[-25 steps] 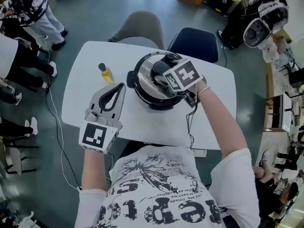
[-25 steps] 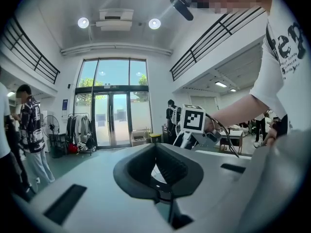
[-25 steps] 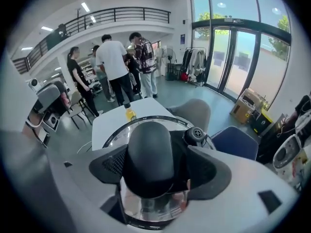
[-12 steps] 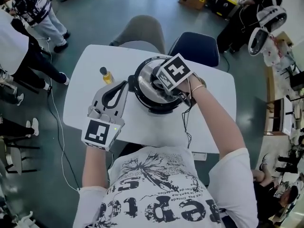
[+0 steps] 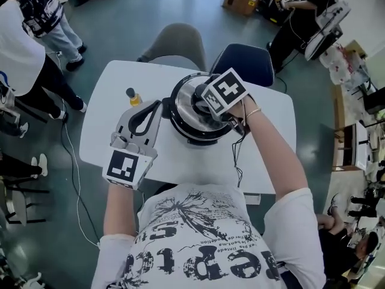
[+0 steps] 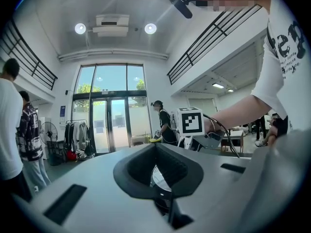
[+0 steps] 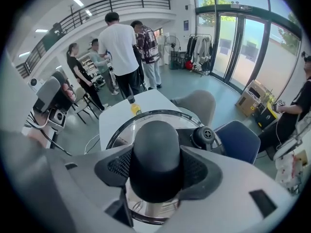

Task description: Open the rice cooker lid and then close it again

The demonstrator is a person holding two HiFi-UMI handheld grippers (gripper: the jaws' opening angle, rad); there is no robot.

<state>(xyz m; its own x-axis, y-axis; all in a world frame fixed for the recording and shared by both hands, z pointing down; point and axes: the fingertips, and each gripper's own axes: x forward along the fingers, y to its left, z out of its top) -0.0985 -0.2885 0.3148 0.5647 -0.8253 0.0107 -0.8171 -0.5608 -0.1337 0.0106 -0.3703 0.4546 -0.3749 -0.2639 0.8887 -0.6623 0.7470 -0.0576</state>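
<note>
Lid (image 5: 182, 95): down on the rice cooker (image 5: 180, 127), mid-worktop (image 5: 186, 158); not yet opened, and the closing comes after that.
Right tongs (image 5: 206, 101): have just been closing and now clamp the lid knob (image 7: 156, 149) (lifting looks next).
Left tongs (image 5: 155, 108): tips together, empty, beside the cooker's left.
Surroundings: small yellow bottle (image 5: 133, 96) nearby; nothing blocks the lid.

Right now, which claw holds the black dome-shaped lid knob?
The right claw, just closed on that knob; the left claw hangs empty beside the steel cooker.
</note>
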